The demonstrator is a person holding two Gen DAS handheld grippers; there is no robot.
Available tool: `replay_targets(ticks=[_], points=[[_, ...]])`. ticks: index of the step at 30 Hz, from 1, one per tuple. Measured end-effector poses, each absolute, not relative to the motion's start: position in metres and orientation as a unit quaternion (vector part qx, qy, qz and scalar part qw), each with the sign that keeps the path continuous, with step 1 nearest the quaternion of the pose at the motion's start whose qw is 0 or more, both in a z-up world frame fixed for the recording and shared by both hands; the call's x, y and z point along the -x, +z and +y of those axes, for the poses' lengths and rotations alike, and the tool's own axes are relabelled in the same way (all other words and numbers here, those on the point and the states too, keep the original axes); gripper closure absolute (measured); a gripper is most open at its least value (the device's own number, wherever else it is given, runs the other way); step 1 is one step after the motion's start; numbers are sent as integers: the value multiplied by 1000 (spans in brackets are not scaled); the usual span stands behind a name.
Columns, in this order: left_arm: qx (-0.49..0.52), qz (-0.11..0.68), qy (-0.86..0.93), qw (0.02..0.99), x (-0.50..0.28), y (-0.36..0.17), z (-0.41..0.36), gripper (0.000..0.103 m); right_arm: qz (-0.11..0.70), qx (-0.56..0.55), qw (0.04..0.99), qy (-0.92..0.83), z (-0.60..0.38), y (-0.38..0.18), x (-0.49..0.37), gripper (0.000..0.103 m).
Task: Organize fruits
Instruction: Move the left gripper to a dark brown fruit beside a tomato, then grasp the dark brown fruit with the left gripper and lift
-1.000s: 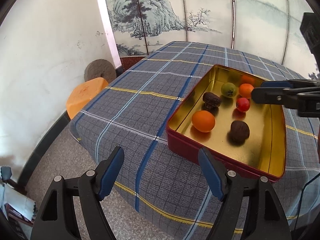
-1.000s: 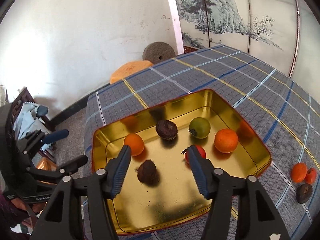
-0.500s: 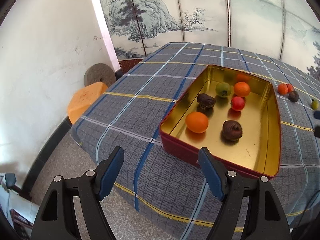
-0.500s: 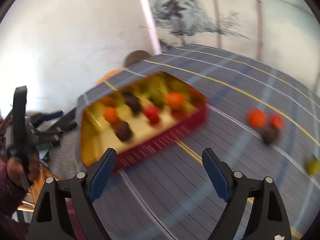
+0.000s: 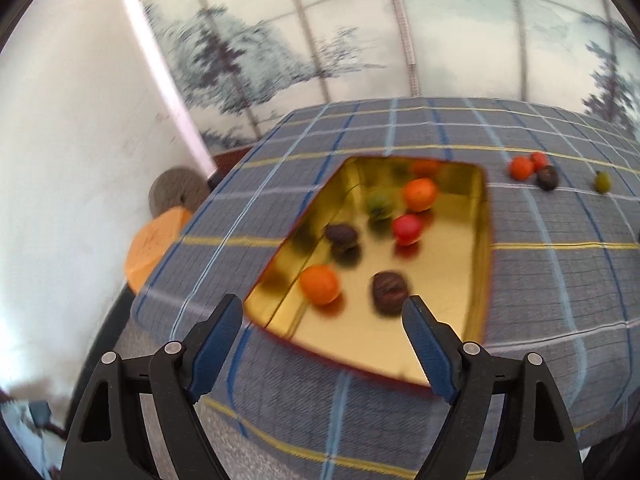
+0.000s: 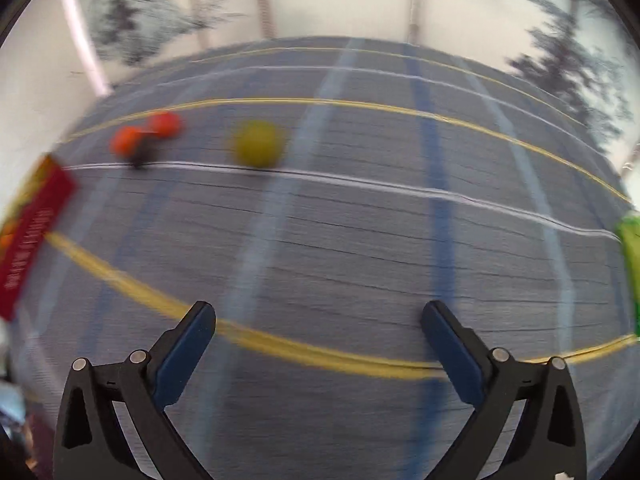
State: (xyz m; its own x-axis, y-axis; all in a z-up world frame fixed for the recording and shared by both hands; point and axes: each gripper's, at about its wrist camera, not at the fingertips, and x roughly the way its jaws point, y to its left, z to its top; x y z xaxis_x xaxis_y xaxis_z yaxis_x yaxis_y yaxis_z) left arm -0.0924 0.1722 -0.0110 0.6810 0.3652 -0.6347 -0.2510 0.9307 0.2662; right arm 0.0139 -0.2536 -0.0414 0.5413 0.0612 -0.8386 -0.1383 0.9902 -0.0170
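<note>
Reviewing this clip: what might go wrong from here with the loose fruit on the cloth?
The green fruit is round and lies alone on the tablecloth; a glancing touch from the open right gripper might roll it. The orange fruit, red fruit and a dark one sit clustered, so a grasp may nudge neighbours.

Your tablecloth (image 5: 540, 280) reads grey-blue, checked with yellow, white and dark blue lines; your tin (image 5: 478, 240) shines gold inside, dark red on the outer wall; inside it, at 7 o'clock an orange fruit (image 5: 320, 284), at 5 o'clock a dark brown one (image 5: 390, 292), dead centre a red one (image 5: 407, 229); on the cloth at 2 o'clock of the tin, a yellow-green fruit (image 5: 602, 181); your left gripper (image 5: 322, 316) and right gripper (image 6: 318, 318) both show black frames with blue pads; behind, a grey ink-landscape screen (image 5: 280, 52).
</note>
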Motion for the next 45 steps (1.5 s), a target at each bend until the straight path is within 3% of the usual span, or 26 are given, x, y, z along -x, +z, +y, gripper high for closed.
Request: replay_targets(ticks=[12,24,29,38,45], points=[[-106,358,-40,927,-2,27,68,21,452,25,891,34,-290,-44,-31,0],[-59,434,-115,892,-119,-11,-10,22,448,50,888,86,-280,-44,-23,0],[-75,444,-108,886,-151,-35,-20,32,447,45,889,94,-281,-43,-23,0],[-109,449,-144,875,-173,-54,-32,32,445,36,889,103,-282,-42,-22,0],[-159,437,-157,871,-161,-62,-52,42,444,33,889,106,-283,-41,-22,0]])
